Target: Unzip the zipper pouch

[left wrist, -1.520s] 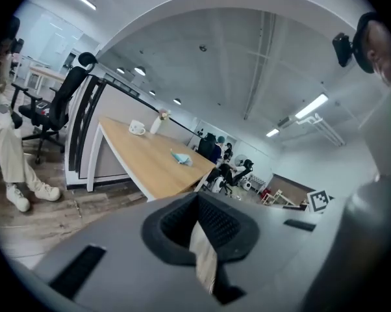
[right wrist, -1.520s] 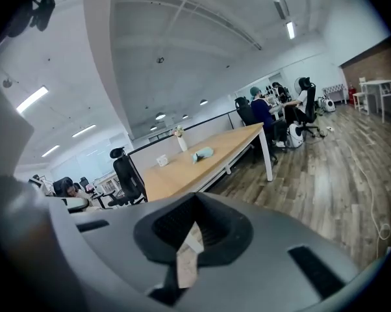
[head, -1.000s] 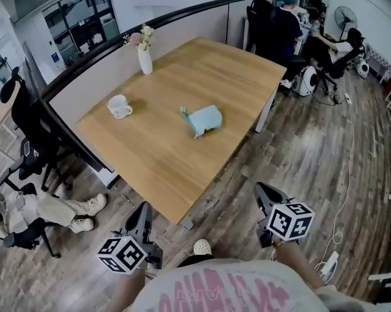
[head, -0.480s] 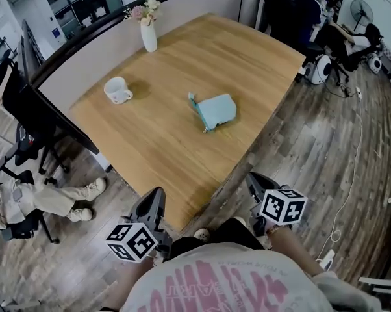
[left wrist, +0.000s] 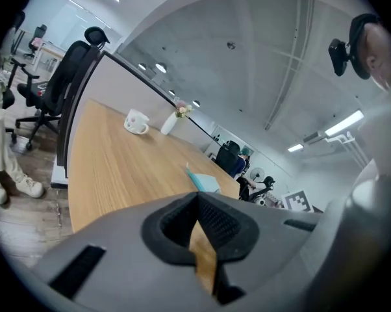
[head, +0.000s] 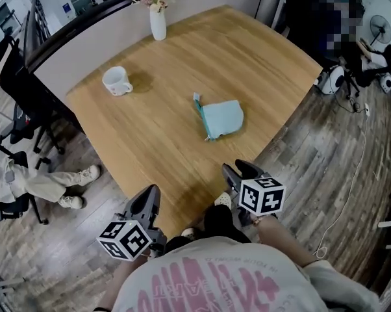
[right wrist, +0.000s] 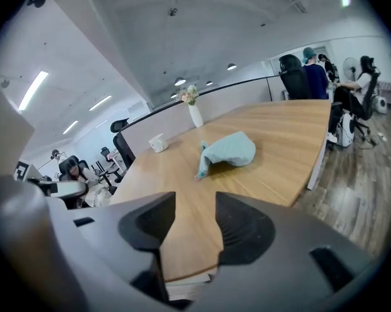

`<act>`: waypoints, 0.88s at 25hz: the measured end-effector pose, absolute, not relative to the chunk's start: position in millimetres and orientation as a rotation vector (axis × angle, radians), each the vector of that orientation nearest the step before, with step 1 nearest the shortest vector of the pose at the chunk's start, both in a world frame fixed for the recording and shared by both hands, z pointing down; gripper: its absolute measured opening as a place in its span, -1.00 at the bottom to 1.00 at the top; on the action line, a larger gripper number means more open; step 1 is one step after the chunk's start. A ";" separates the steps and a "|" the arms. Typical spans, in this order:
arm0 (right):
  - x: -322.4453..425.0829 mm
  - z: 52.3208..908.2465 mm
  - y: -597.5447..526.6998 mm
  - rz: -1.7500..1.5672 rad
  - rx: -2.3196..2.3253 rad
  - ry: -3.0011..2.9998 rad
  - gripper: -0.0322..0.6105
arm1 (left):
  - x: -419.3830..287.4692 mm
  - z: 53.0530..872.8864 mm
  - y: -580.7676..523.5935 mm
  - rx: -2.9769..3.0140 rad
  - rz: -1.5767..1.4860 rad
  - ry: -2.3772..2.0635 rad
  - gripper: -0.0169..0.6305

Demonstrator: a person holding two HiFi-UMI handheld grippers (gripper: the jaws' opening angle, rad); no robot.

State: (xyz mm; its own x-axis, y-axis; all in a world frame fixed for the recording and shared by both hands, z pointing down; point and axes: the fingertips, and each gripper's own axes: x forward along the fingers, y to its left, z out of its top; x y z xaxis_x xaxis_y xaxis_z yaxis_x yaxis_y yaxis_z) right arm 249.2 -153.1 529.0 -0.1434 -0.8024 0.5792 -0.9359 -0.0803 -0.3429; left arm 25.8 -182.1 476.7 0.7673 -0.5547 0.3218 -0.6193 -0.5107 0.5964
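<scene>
A light blue zipper pouch [head: 223,117] lies slightly crumpled on the wooden table [head: 182,70], right of its middle, with one pointed end sticking out to the left. It also shows in the left gripper view [left wrist: 202,181] and the right gripper view [right wrist: 232,149]. My left gripper [head: 149,197] is at the table's near corner, shut and empty. My right gripper [head: 239,171] hovers at the near edge, short of the pouch. Its jaws have just been opening and now stand open with nothing between them.
A white mug [head: 117,81] stands at the table's left. A white vase with flowers [head: 158,19] is at the far edge by the partition. Office chairs [head: 17,109] and a seated person's legs [head: 39,184] are on the left, with more chairs at far right.
Both grippers have moved forward to the table's near edge, the right one further. The right jaws have opened. The pouch has not moved on the table.
</scene>
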 end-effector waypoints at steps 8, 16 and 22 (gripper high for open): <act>281.5 535.3 -246.7 0.909 1.834 -1.979 -0.02 | 41.9 465.2 -226.0 2.149 0.057 -1.069 -0.94; 288.2 557.2 -281.5 0.813 1.628 -1.943 -0.27 | 52.9 454.1 -247.4 2.100 0.005 -1.202 -0.94; 292.9 556.9 -292.9 0.873 1.607 -1.967 -0.65 | 47.3 454.8 -242.5 2.076 -0.016 -1.247 -0.94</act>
